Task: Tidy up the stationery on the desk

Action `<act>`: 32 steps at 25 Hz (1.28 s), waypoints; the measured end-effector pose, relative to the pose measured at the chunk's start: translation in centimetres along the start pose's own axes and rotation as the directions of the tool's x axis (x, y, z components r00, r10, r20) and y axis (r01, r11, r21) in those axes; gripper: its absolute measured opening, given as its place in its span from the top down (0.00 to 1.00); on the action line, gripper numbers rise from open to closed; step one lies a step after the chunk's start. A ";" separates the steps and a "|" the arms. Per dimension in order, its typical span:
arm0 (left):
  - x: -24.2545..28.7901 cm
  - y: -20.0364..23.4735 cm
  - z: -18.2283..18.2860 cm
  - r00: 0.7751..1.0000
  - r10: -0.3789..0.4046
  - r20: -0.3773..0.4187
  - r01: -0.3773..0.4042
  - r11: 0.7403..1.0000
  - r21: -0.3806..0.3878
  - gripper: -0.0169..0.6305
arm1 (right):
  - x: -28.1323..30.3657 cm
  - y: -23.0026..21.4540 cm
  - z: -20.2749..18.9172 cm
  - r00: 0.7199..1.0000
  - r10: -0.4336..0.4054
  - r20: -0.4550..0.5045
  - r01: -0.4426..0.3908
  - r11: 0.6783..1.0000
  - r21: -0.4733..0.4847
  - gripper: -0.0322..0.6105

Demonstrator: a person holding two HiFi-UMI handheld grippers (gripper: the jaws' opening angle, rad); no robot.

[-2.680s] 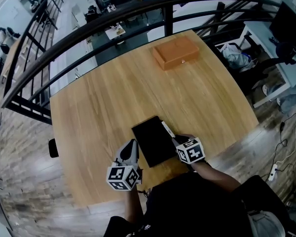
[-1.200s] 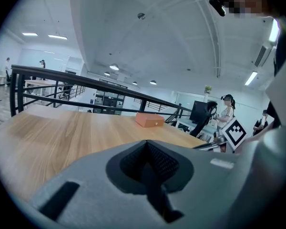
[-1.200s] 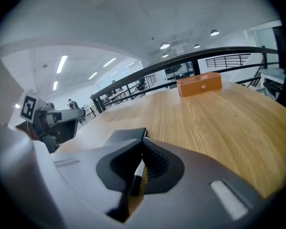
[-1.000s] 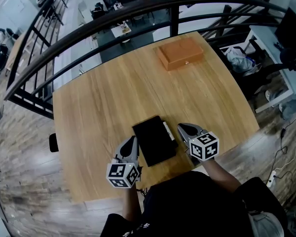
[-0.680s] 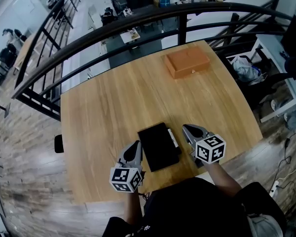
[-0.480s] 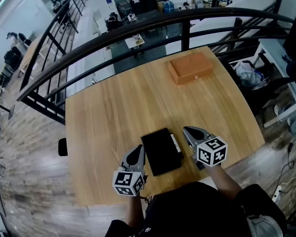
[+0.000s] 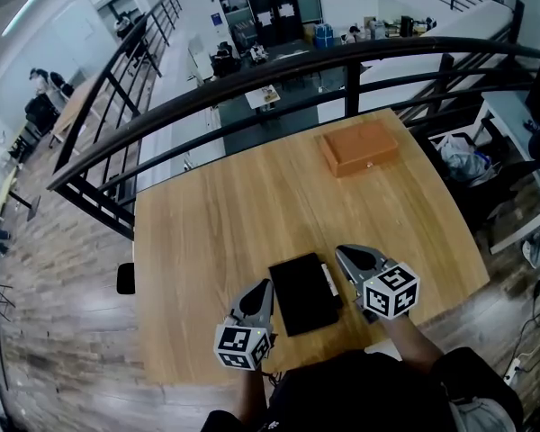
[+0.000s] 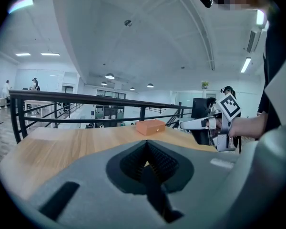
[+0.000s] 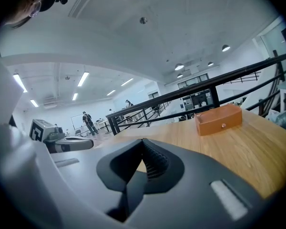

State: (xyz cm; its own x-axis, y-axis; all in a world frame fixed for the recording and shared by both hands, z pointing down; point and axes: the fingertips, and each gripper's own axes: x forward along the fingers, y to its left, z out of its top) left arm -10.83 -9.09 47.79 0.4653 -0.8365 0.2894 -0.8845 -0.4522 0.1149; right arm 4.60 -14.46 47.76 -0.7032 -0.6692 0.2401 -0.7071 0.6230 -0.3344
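A black notebook [image 7: 303,293] lies flat near the front edge of the wooden desk [image 7: 225,214], with a white pen [image 7: 328,279] along its right side. My left gripper [image 7: 262,290] hangs just left of the notebook, shut and holding nothing. My right gripper [image 7: 346,256] is just right of the pen, also shut and holding nothing. Both are lifted off the desk and point toward the far edge. An orange-brown box [image 7: 360,148] [image 8: 150,127] [image 9: 219,119] sits at the desk's far right corner.
A black curved railing [image 7: 279,70] runs behind the desk's far edge. Another desk and a chair [image 7: 522,133] stand to the right, beyond the desk. The person's dark-clothed body [image 7: 360,394] is at the front edge.
Both grippers rose off the desk, the right one more. The right gripper left the pen beside the notebook. The head view tilted up, so the desk sits lower in frame.
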 end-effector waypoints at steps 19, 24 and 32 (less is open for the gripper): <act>-0.2 0.3 -0.7 1.000 0.006 0.006 -0.006 1.000 -0.016 0.98 | 0.3 1.1 0.5 1.000 0.021 -0.010 -0.022 0.999 -0.042 0.94; 0.0 0.2 -0.8 1.000 0.006 0.000 -0.006 1.000 -0.019 0.98 | 0.1 0.8 0.4 1.000 0.018 -0.010 -0.018 0.999 -0.028 0.94; -0.1 0.6 -0.9 1.000 0.018 -0.005 -0.018 1.000 -0.023 0.98 | 0.4 0.7 0.4 1.000 0.020 -0.011 -0.021 1.000 -0.011 0.94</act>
State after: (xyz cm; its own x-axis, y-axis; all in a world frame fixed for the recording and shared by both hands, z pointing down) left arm -11.44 -9.03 48.72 0.4492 -0.8430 0.2960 -0.8933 -0.4299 0.1313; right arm 3.87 -14.45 47.28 -0.7183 -0.6517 0.2437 -0.6933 0.6408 -0.3297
